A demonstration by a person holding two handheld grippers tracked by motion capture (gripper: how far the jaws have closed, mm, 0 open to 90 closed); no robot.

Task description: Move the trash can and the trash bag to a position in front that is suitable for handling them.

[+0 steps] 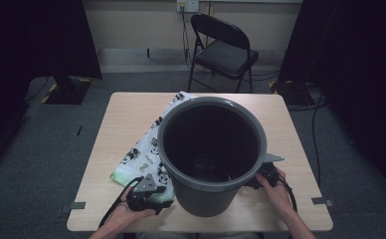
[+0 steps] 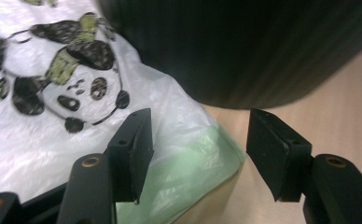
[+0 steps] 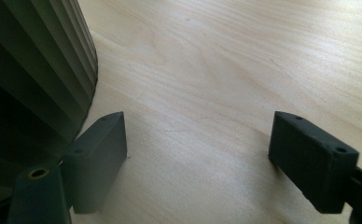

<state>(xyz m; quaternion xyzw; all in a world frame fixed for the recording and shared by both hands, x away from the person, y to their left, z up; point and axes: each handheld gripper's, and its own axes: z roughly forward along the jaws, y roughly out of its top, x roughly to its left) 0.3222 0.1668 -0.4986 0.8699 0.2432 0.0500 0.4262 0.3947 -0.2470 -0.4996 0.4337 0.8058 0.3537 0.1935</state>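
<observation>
A large grey ribbed bin [image 1: 206,199] stands upright on the wooden table [image 1: 126,112], and I see nothing inside it. A white plastic bag [image 1: 141,154] printed with pandas and edged in green lies flat at the bin's left, partly under it. My left gripper [image 1: 162,198] is at the bag's near corner by the bin's base. In the left gripper view the gripper [image 2: 198,140] is open, with the bag's green edge [image 2: 188,177] below the gap and the bin [image 2: 244,46] just ahead. My right gripper [image 3: 198,144] is open over bare wood, its left jaw close to the bin wall [image 3: 30,70].
A black folding chair [image 1: 223,47] stands beyond the table's far edge, with cables on the grey carpet around it. Dark curtains hang at both sides. Grey tape tabs [image 1: 76,205] mark the table's near corners. Bare wood shows to the right of the bin.
</observation>
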